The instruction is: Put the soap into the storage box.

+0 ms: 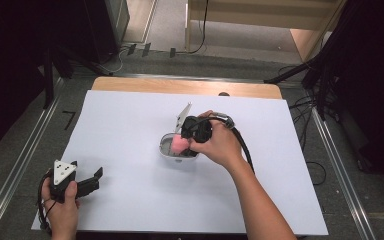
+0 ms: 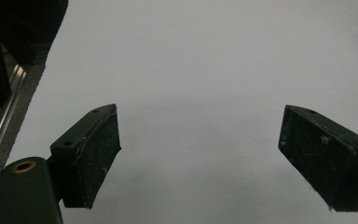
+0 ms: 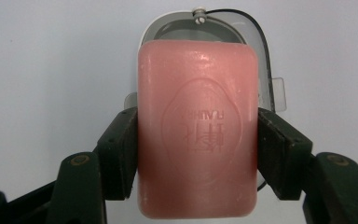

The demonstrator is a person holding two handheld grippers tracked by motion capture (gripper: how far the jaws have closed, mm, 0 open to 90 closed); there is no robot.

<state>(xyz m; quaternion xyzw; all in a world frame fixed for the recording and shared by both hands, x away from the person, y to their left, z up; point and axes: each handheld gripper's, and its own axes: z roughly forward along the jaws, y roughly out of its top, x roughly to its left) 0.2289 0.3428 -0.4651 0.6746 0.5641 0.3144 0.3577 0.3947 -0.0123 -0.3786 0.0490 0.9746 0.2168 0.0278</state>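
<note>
Right gripper view shows the right gripper [image 3: 197, 140] with its jaws clamped on the two long sides of a pink soap bar [image 3: 196, 130], held directly over an open grey soap dish [image 3: 261, 51] whose rim curves out behind the bar. High view places that dish [image 1: 166, 150] near the middle of the white surface [image 1: 130, 200], with the soap [image 1: 180, 145] just above it. Well apart at the near left corner, the left gripper [image 1: 91, 181] rests with its jaws spread wide and nothing between them.
</note>
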